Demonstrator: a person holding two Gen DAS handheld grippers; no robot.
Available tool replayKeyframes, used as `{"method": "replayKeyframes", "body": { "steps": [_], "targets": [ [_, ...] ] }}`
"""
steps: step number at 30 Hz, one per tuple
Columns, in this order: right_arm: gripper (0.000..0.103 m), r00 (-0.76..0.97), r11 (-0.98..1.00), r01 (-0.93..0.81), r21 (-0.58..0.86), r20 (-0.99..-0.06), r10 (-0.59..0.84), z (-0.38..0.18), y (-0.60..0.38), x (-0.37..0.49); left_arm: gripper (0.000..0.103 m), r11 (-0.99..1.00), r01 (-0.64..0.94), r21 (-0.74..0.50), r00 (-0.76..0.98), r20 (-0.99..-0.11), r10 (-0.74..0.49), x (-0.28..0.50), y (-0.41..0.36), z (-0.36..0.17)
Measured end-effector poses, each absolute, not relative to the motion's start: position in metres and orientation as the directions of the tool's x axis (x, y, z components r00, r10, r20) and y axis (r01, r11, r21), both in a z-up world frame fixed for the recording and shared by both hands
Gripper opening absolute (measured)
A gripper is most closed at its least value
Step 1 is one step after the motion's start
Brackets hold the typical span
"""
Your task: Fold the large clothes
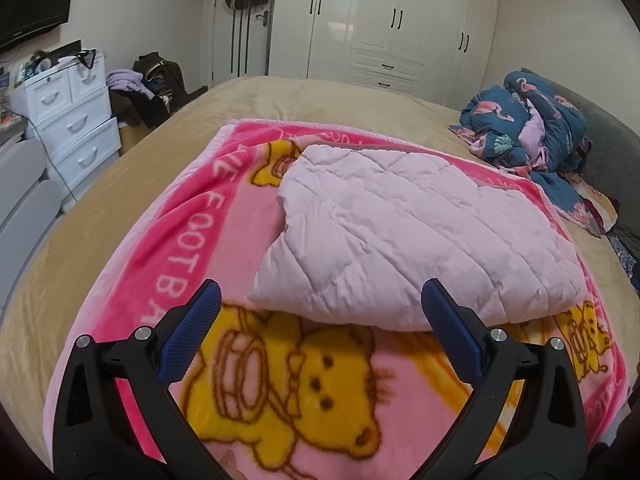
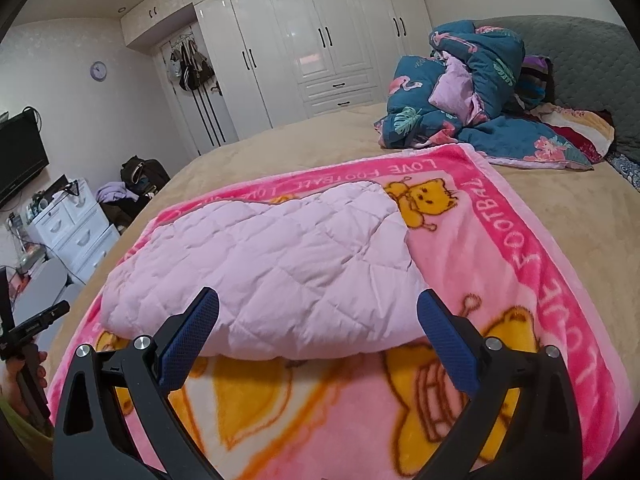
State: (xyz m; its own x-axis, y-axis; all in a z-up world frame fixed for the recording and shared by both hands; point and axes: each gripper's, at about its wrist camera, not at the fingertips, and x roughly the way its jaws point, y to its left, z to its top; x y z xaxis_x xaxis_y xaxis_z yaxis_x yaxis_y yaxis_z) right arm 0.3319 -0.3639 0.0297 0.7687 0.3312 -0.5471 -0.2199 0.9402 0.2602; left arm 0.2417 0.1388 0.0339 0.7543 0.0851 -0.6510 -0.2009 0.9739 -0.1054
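Both claws hang spread wide and empty: the left gripper (image 1: 320, 312) and right gripper (image 2: 318, 312) face the folded pink quilted garment (image 1: 416, 232), lying crosswise just ahead on the cartoon blanket (image 1: 168, 216).

Both wrist cameras look forward and downward across the bed (image 1: 280, 96) from its near edge, close above the pink cartoon blanket (image 1: 192, 216). They share the folded quilted garment (image 1: 400, 232) (image 2: 264, 264) (left view from its left, right from its right) and the white wardrobe (image 2: 304, 40) beyond.
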Motion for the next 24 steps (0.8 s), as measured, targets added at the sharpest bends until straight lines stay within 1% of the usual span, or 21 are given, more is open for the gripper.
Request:
{"method": "replayKeyframes", "body": {
  "steps": [6, 10, 14, 17, 20, 24],
  "targets": [
    [0.099, 0.77, 0.939, -0.219, 0.264, -0.545, 0.333, 0.029, -0.364, 0.313, 0.094, 0.975, -0.203, -0.091, 0.739, -0.667, 0.091, 0.226, 0.133, 0.027],
    [0.099, 0.762, 0.937, -0.207, 0.281, -0.555, 0.335, 0.021, -0.366, 0.304, 0.094, 0.972, -0.211, -0.107, 0.723, -0.686, 0.082, 0.217, 0.135, 0.016],
    [0.099, 0.744, 0.938, -0.176, 0.298, -0.584, 0.325, 0.005, -0.369, 0.298, 0.094, 0.962, -0.235, -0.138, 0.701, -0.71, 0.069, 0.212, 0.14, -0.001],
    [0.099, 0.717, 0.928, -0.132, 0.35, -0.612, 0.333, -0.01, -0.373, 0.301, 0.094, 0.955, -0.268, -0.13, 0.679, -0.728, 0.092, 0.214, 0.143, -0.015],
    [0.099, 0.696, 0.912, -0.06, 0.407, -0.637, 0.331, -0.027, -0.378, 0.307, 0.094, 0.939, -0.29, -0.184, 0.664, -0.746, 0.059, 0.217, 0.15, -0.028],
    [0.099, 0.686, 0.9, 0.012, 0.435, -0.659, 0.309, -0.044, -0.384, 0.316, 0.094, 0.917, -0.311, -0.248, 0.646, -0.763, 0.013, 0.225, 0.159, -0.04]
  ]
}}
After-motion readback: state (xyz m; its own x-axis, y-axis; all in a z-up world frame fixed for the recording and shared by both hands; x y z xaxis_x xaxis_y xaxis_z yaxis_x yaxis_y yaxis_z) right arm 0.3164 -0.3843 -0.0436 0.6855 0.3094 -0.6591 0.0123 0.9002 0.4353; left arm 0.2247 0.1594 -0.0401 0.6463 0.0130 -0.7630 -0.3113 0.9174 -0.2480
